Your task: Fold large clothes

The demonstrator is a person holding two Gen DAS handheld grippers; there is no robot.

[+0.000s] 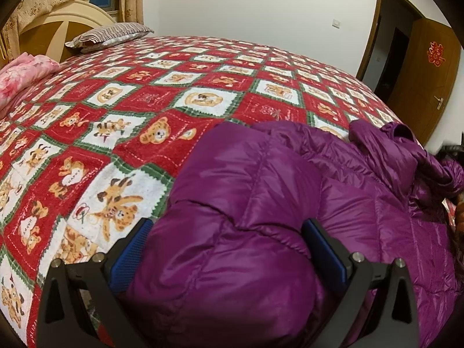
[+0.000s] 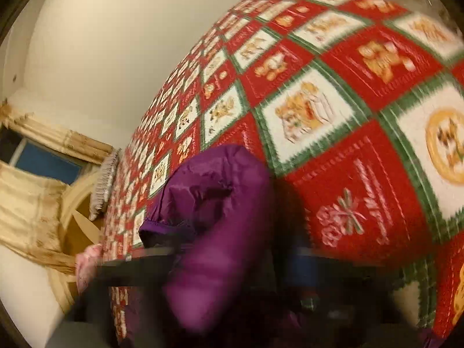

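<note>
A shiny purple quilted down jacket (image 1: 290,203) was seen lying on the near right part of a wide bed, which was covered by a red, white and green checked blanket printed with cartoon tigers (image 1: 150,110). In the left wrist view, the left gripper (image 1: 229,229) was held wide apart, and a puffy fold of the jacket was bulging up between its two black fingers with blue pads (image 1: 322,240). The fabric was touched by both pads, but it was not squeezed flat. Farther to the right, a crumpled part of the jacket, perhaps a sleeve or the collar, was raised above the rest.

The right wrist view was strongly blurred and tilted. There, a rolled purple sleeve end (image 2: 214,191) of the same jacket was seen in front of the right gripper (image 2: 237,255), and it seemed to be held between the dark fingers, though whether they were closed on it could not be told from the blur.

At the far left of the bed, a grey striped pillow (image 1: 110,33) was placed against a cream wooden headboard (image 1: 66,17), and a pink flowered quilt (image 1: 20,72) was lying beside it. A brown wooden door (image 1: 420,72) was standing open at the far right.
</note>
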